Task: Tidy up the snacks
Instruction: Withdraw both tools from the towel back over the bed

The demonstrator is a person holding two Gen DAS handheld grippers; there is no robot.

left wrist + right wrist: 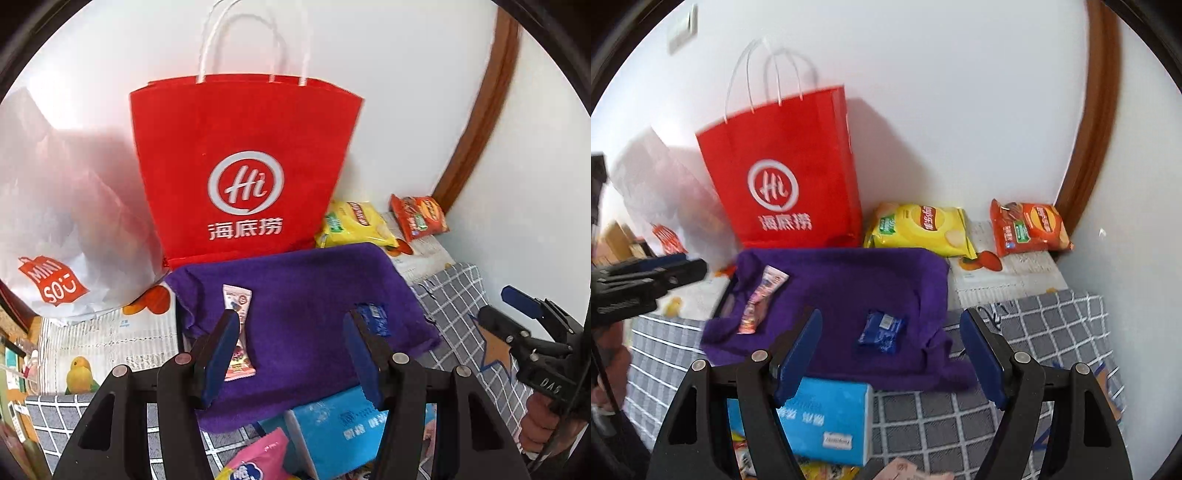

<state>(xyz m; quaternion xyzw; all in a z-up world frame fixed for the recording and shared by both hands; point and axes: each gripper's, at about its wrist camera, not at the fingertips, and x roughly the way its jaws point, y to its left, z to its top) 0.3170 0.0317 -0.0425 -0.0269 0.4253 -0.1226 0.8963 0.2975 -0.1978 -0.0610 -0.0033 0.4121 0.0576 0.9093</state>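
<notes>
A purple cloth (pixel 306 295) (pixel 849 291) lies on the table. On it are a pink snack stick (pixel 238 325) (pixel 759 299) at the left and a small blue snack packet (pixel 375 317) (pixel 882 330) at the right. My left gripper (pixel 291 350) is open and empty, hovering above the cloth between the two snacks. My right gripper (pixel 892 354) is open and empty, just in front of the blue packet. A yellow chip bag (pixel 354 225) (pixel 923 229) and an orange chip bag (pixel 419 216) (pixel 1028 229) lie by the back wall.
A red paper bag (pixel 240 166) (pixel 786 177) stands behind the cloth, with a white Miniso bag (pixel 62 221) to its left. A blue tissue pack (pixel 343 428) (pixel 827 421) and more snacks (pixel 258 458) lie at the front. A checked tablecloth (pixel 1034 325) covers the table.
</notes>
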